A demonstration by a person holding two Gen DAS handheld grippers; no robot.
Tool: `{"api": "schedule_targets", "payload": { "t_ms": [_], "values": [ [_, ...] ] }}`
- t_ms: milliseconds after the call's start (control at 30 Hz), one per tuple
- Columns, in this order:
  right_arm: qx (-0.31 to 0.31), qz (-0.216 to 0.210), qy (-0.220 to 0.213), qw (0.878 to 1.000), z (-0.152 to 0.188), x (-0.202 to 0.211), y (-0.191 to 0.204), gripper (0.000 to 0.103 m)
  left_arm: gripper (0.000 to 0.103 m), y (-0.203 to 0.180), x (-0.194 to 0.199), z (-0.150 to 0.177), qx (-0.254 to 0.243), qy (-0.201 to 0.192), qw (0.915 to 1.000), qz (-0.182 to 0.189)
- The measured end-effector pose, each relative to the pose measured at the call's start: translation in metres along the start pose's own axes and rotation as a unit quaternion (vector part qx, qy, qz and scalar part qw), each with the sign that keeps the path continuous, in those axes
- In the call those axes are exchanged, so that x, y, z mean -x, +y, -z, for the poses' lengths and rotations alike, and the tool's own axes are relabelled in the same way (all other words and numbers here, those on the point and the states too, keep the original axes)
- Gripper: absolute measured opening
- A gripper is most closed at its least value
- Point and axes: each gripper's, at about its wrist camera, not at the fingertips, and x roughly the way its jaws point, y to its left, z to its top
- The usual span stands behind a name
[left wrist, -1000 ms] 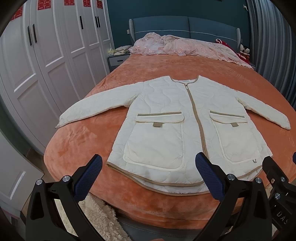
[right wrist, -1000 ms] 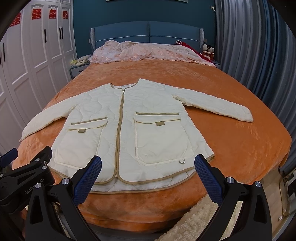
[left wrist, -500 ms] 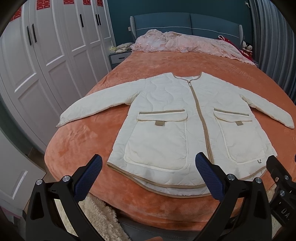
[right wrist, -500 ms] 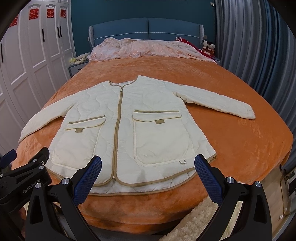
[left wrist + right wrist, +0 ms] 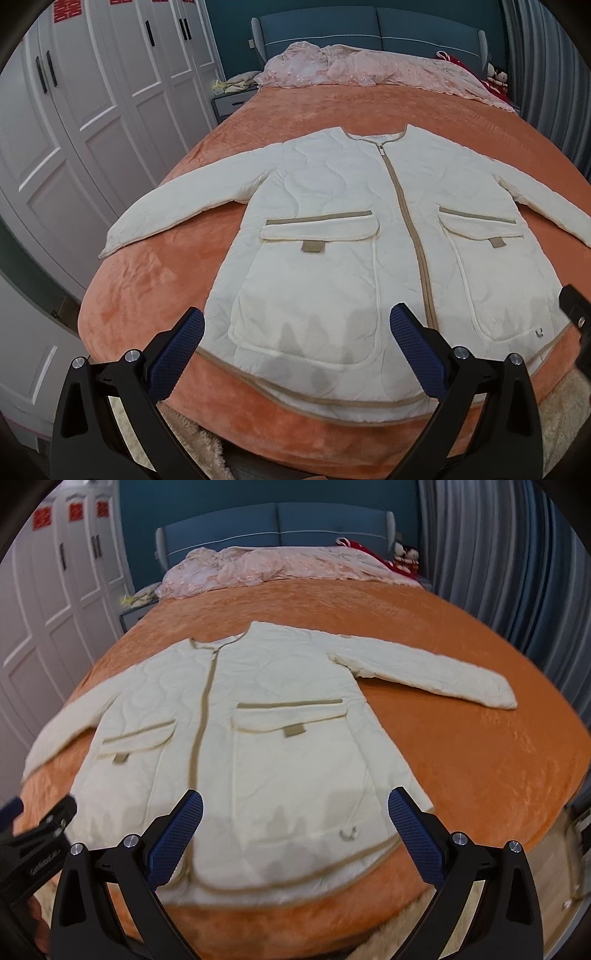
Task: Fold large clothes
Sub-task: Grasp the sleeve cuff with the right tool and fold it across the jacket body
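Your right view is blurry. In your left view, the coat's [image 5: 332, 229] sleeve is cut off at 3 o'clock.

a cream quilted jacket [image 5: 332, 229] with tan trim, zipped shut, lies flat and face up across the middle of both frames, collar toward the top, hem toward the bottom, both sleeves spread out sideways, two flap pockets flanking the central zip.

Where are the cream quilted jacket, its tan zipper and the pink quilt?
cream quilted jacket [image 5: 325, 206], left wrist view, chest panel.
tan zipper [image 5: 413, 236], left wrist view, mid-length.
pink quilt [image 5: 280, 566], right wrist view, middle.
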Motion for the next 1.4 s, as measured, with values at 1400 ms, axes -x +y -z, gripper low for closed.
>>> {"api": "schedule_targets", "payload": {
  "t_ms": [1400],
  "values": [
    [-0.364, 0.137, -0.024, 0.921, -0.112, -0.236, -0.402, 0.081, 0.098, -0.056, -0.180, -0.096, 0.015, 0.060, 0.9979, -0.017]
  ]
}}
